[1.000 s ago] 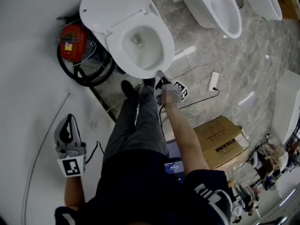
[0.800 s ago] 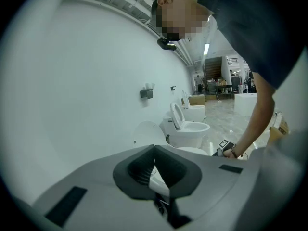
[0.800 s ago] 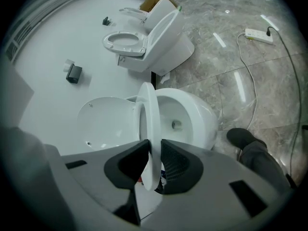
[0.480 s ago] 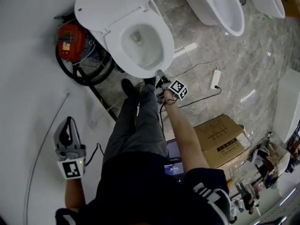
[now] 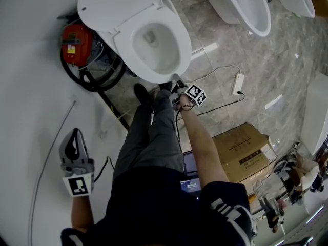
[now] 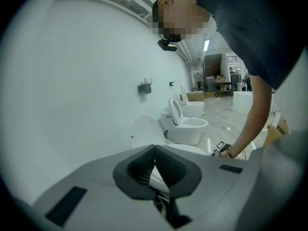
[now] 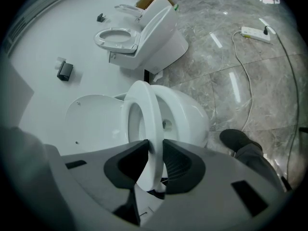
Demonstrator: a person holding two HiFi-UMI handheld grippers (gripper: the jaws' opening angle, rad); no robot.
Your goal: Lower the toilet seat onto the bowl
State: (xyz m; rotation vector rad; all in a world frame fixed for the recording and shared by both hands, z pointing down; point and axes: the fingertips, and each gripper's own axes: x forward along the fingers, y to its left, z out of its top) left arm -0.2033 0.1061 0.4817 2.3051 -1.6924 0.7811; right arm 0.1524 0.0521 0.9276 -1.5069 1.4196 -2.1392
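The white toilet [image 5: 154, 45] stands with its lid [image 5: 115, 6] leaning back open. Its seat ring [image 7: 149, 114] is held a little way off the bowl [image 7: 185, 114], with a gap showing between them. My right gripper [image 5: 177, 81] [image 7: 155, 150] is at the front of the bowl, shut on the seat's front rim, which sits between both pads. My left gripper [image 5: 76, 135] [image 6: 154, 150] hangs low at the left over the white floor, far from the toilet, its jaws meeting at the tips with nothing in them.
A red machine [image 5: 76, 40] with a black hose [image 5: 97, 83] sits left of the toilet. The person's shoe [image 5: 141, 94] stands at the bowl's front. A power strip [image 5: 238, 83] with its cable, a cardboard box [image 5: 243, 150] and more toilets [image 5: 246, 4] lie to the right.
My right gripper keeps its hold on the seat's front rim. The head view has shifted slightly, and the left gripper has not moved.
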